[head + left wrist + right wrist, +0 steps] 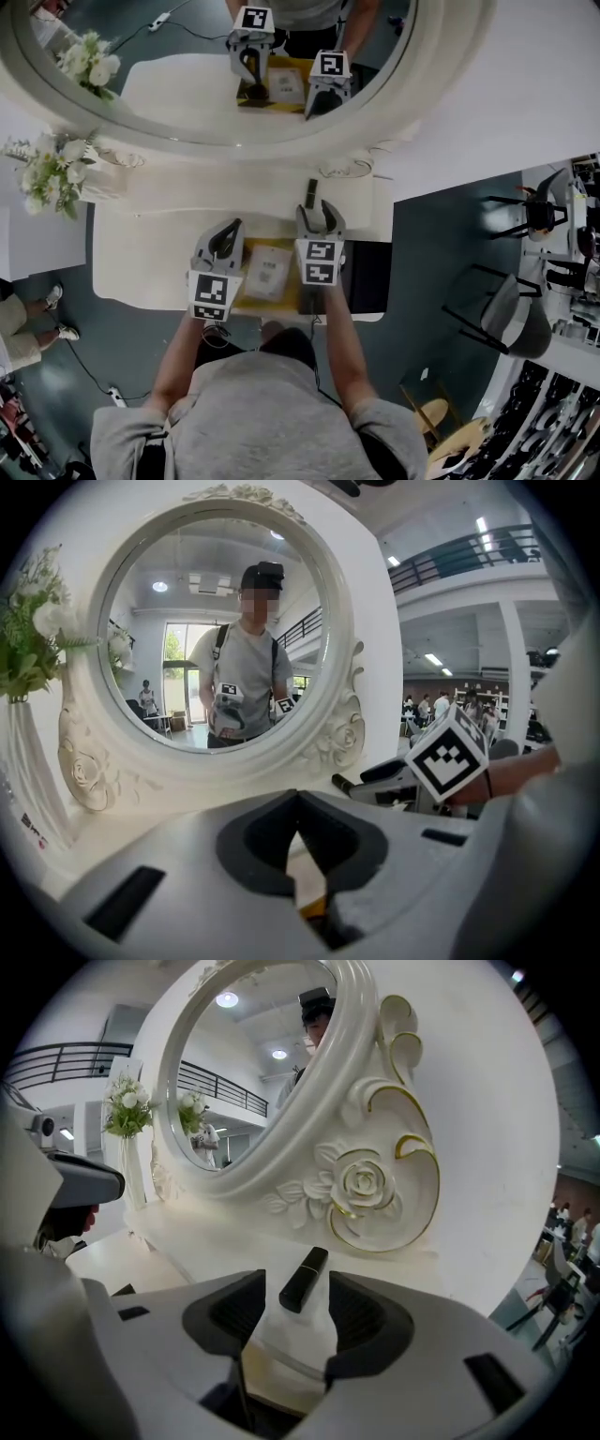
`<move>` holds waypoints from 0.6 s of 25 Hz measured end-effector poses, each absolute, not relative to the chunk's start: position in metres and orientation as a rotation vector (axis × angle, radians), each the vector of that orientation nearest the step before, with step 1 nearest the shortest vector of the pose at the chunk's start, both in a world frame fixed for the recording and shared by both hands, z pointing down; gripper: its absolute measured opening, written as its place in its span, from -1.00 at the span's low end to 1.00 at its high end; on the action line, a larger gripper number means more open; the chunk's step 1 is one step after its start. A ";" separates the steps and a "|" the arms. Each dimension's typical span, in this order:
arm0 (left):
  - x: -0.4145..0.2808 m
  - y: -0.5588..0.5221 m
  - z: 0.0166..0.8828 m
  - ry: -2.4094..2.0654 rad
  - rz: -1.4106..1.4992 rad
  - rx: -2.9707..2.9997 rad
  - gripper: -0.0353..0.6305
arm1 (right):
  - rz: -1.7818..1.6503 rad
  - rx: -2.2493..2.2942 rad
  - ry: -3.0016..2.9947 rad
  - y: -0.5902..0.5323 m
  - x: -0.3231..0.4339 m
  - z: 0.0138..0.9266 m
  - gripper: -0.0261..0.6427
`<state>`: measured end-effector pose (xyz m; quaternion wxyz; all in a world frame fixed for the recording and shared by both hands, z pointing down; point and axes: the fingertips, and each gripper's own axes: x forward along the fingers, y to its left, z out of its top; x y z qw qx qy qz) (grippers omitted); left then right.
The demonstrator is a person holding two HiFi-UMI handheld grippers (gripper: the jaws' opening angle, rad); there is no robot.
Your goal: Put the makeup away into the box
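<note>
A black lipstick tube (310,192) lies on the white dressing table (141,253), close to the base of the mirror. My right gripper (321,214) hangs just short of it, open. In the right gripper view the tube (304,1281) shows ahead in the gap between the jaws of the right gripper (295,1312), and the pads are clear of it. The yellow box (244,296) with a white packet (269,272) inside sits at the table's front. My left gripper (232,228) hovers over the box's left side, and in its own view the left gripper (300,822) is shut and holds nothing.
A large round mirror (427,66) with an ornate white frame stands at the back of the table. A vase of white flowers (52,178) is at the table's left end. A black pad (367,277) lies right of the box. Chairs (511,314) stand on the floor to the right.
</note>
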<state>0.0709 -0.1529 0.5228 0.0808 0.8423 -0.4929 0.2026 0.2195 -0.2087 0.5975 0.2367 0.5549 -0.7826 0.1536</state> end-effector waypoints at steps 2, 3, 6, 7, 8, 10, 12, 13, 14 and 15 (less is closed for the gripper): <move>0.068 -0.153 0.525 -1.477 0.610 2.508 -0.89 | 0.420 1.516 -2.127 -0.210 0.220 0.602 -0.30; 0.067 -0.153 0.526 -1.478 0.611 2.502 -0.89 | 0.419 1.507 -2.117 -0.210 0.220 0.605 -0.30; 0.065 -0.152 0.529 -1.481 0.613 2.491 -0.89 | 0.434 1.467 -2.086 -0.208 0.221 0.617 -0.31; 0.065 -0.151 0.530 -1.481 0.614 2.489 -0.89 | 0.445 1.460 -2.082 -0.207 0.221 0.618 -0.33; 0.064 -0.151 0.530 -1.481 0.613 2.487 -0.89 | 0.454 1.458 -2.084 -0.206 0.220 0.619 -0.35; 0.064 -0.150 0.531 -1.481 0.610 2.484 -0.89 | 0.464 1.456 -2.092 -0.206 0.219 0.620 -0.39; 0.064 -0.149 0.532 -1.482 0.611 2.482 -0.89 | 0.460 1.451 -2.095 -0.206 0.218 0.622 -0.43; 0.064 -0.148 0.532 -1.482 0.613 2.481 -0.89 | 0.462 1.451 -2.097 -0.206 0.216 0.621 -0.46; 0.063 -0.147 0.533 -1.483 0.615 2.479 -0.89 | 0.468 1.452 -2.099 -0.206 0.215 0.619 -0.49; 0.062 -0.146 0.533 -1.484 0.617 2.477 -0.89 | 0.474 1.454 -2.100 -0.206 0.214 0.618 -0.50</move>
